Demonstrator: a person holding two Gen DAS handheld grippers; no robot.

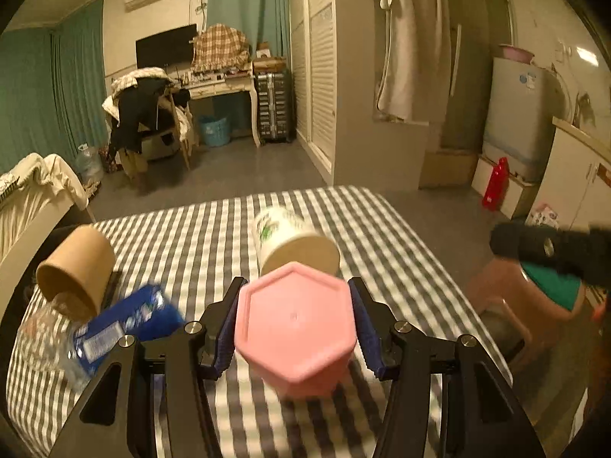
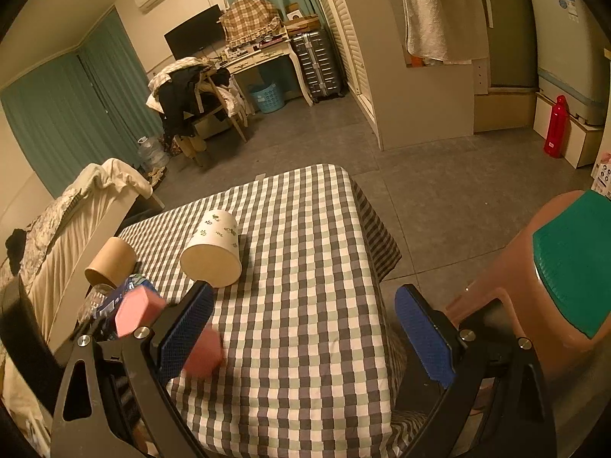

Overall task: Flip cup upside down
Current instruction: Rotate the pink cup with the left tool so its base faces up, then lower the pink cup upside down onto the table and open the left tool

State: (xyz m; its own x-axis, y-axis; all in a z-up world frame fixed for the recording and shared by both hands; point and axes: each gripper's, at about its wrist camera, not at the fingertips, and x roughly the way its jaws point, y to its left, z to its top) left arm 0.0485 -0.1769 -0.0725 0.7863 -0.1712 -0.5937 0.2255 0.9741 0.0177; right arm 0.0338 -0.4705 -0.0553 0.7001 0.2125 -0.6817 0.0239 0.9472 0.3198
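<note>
Pink hexagonal cup (image 1: 296, 324) sits right in front of you, between the blue pads (image 1: 225, 337) of your left claw (image 1: 294, 330), flat hex face turned toward the lens. Pads look pressed against its sides, so the left claw reads as clenched on the cup, tho motion blur leaves contact a bit unsure. Cup appears lifted just above the checked table (image 1: 401, 236), long axis running roughly along the claw's reach, tipped down; which end faces you can't be told.

From the right wrist view the same cup (image 2: 133, 313) shows far left, partly behind the near finger. Your right claw (image 2: 305, 328) hangs released, jaws wide, nothing between them, near the table's right edge, so the left is the arm on the job.

Judgement: turning is mid-way; setting it down calls for a wrist roll. Watch the white printed cup (image 1: 294, 240) lying on its side just beyond, and the brown tube (image 1: 76, 267) plus blue packet (image 1: 130, 320) to the left. Open cloth lies to the right; the pink stool (image 2: 553, 286) stands off the table.
</note>
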